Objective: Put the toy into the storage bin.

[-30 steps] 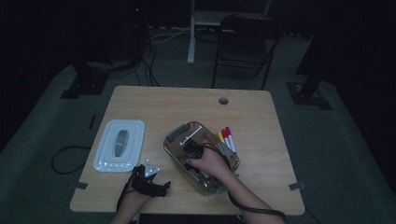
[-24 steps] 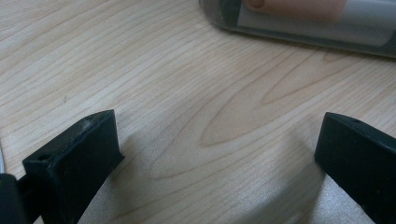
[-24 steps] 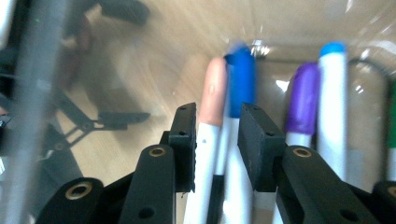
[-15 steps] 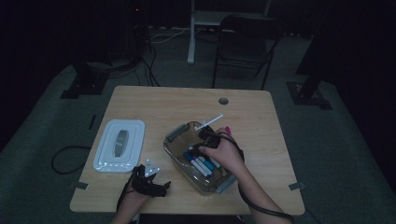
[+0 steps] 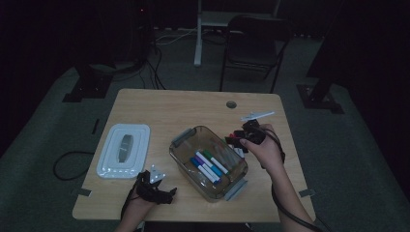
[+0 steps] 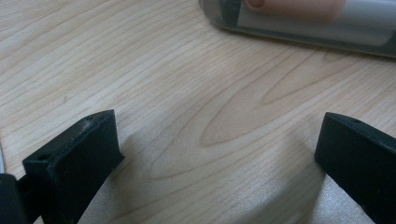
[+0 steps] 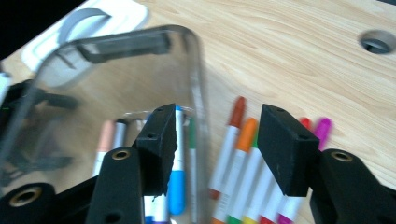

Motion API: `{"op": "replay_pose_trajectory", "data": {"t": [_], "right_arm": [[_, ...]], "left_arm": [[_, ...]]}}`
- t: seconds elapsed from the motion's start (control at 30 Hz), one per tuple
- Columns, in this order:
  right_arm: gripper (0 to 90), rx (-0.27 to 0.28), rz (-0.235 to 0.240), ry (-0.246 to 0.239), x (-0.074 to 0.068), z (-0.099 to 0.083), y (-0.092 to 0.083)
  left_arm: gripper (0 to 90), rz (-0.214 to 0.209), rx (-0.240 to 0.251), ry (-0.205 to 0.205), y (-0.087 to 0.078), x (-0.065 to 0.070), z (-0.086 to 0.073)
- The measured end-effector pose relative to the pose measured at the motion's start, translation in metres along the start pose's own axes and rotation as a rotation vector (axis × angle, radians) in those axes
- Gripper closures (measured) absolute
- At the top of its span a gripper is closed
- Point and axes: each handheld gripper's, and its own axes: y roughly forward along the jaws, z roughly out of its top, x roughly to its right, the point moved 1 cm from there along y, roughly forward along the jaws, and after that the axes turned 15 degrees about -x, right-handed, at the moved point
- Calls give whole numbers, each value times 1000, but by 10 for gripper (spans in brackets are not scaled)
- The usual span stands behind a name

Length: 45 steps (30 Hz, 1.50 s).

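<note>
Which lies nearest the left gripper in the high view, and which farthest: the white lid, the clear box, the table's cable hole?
1. White lid: just above the left gripper.
2. Clear box: to its right.
3. Cable hole: at the table's far edge.

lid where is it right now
In the high view the white lid lies flat on the table's left side, apart from the clear bin to its right, just beyond the left gripper.

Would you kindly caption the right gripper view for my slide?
Right gripper, jaws open and empty, above markers lying beside the clear container on the wooden table.
</note>
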Motion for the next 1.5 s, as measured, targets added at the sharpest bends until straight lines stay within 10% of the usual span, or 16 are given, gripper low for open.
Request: {"op": "replay_pose_trajectory", "data": {"t": [0.8, 1.5], "right_arm": [[513, -83, -134, 246, 84, -42, 72], [621, -133, -114, 272, 88, -36, 108]], "left_arm": [[6, -1, -1, 1, 0, 0, 0], [6, -1, -2, 1, 0, 0, 0]]}}
